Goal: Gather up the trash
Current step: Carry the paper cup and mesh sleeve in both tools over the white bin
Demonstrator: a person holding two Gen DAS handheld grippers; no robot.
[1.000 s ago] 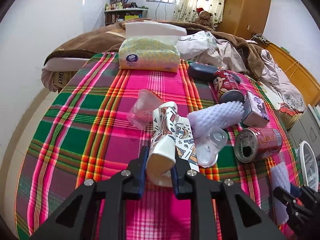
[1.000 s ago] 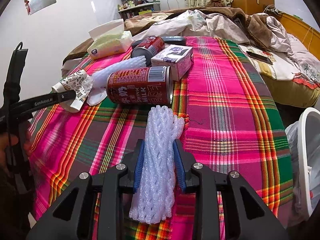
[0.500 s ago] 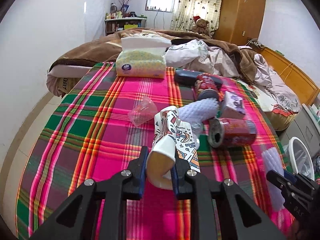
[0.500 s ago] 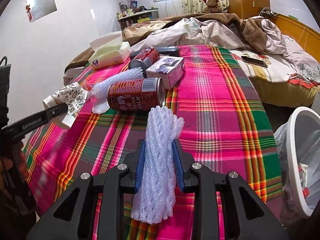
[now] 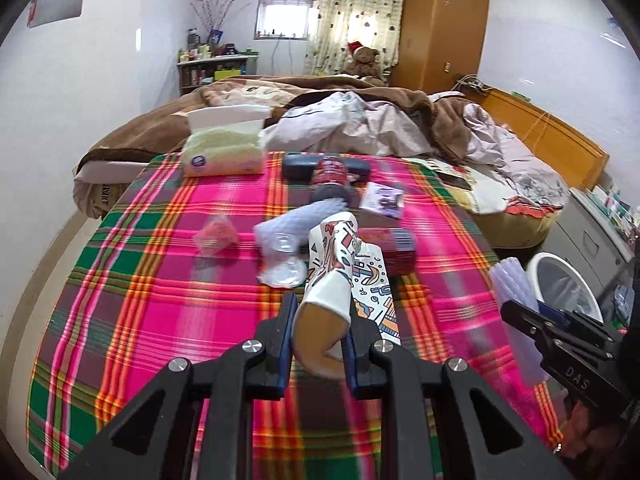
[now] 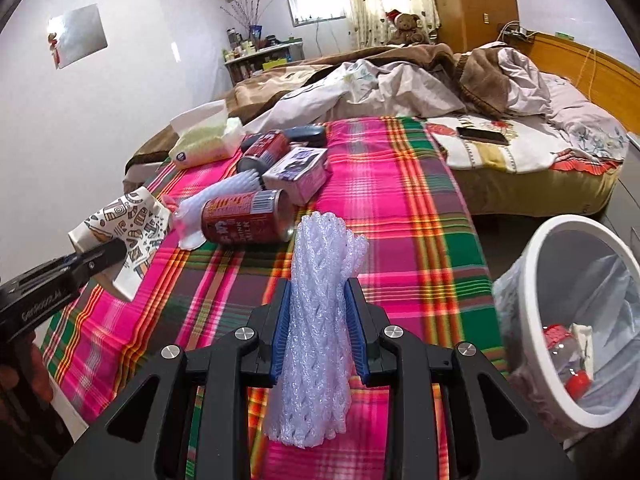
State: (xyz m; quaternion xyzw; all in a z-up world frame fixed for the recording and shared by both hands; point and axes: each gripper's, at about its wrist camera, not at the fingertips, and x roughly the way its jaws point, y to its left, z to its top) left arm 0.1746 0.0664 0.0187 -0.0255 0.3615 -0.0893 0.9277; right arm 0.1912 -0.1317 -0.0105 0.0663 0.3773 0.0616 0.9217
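My left gripper is shut on a crushed patterned paper cup, lifted above the plaid tablecloth. In the right wrist view the same paper cup and left gripper show at the left. My right gripper is shut on a white foam net sleeve, also seen at the right of the left wrist view as the foam sleeve. A white waste bin lined with a bag stands to the right, below the table's edge, with trash inside.
On the cloth lie a red drink can, a second can, another foam sleeve, a small box, a clear cup, a pink cup, a tissue pack and a dark case. A bed lies behind.
Both grippers have pulled back and risen from the table with their loads. The litter now looks farther away, and the waste bin has come into fuller view at the right.
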